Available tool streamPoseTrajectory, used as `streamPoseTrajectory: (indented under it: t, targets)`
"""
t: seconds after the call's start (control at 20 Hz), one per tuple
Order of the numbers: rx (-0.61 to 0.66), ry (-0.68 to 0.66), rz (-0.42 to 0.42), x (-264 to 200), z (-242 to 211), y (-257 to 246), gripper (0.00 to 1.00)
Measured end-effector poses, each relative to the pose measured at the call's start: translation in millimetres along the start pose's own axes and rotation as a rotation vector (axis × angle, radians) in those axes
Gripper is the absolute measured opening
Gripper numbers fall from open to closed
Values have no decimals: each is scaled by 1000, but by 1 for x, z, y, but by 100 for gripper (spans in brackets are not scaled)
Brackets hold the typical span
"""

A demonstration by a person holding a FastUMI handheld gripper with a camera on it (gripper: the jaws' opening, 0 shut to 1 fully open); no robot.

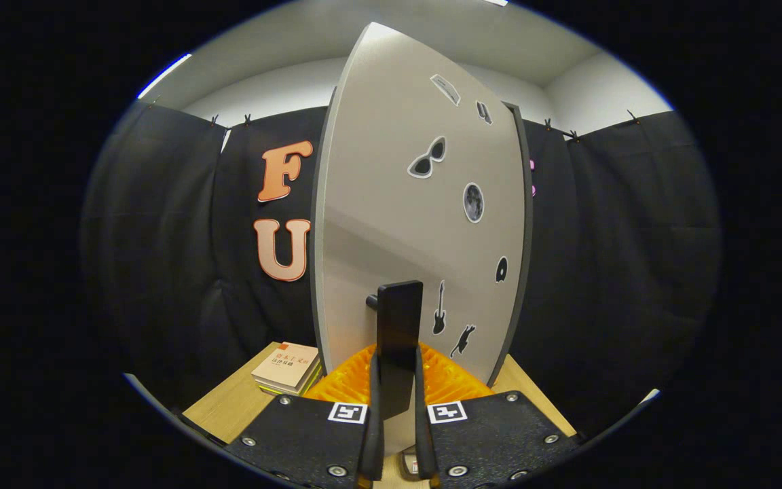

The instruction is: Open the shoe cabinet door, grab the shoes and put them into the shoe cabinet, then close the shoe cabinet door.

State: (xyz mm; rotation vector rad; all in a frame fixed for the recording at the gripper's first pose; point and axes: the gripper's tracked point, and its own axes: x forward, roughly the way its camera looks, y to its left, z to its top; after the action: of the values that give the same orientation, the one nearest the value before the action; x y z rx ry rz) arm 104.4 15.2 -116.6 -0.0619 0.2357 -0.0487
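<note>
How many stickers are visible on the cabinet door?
7 on the cabinet door: two near the top, sunglasses, a round one, a small one lower, and two beside the handle, which the hand-held gripper grips.

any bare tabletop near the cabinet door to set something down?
Two bare strips of table: one nearer than the books, one beside the door's far edge. Between them it's crowded: the gripper is shut on the black handle.

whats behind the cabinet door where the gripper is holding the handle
The gripper is shut on the black handle of the cabinet door. Beside the door lie stacked books on the wooden table. The door covers the cabinet's inside.
</note>
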Motion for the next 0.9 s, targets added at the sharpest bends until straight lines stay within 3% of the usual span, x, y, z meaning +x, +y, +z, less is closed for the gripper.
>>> streamPoseTrajectory:
  t: [0.5, 0.75, 0.9]
  targets:
    - [21, -12, 45, -63, -12, -88, 18]
    - [76, -10, 108, -76, -20, -126, 17]
    - [66, -16, 97, -77, -20, -154, 17]
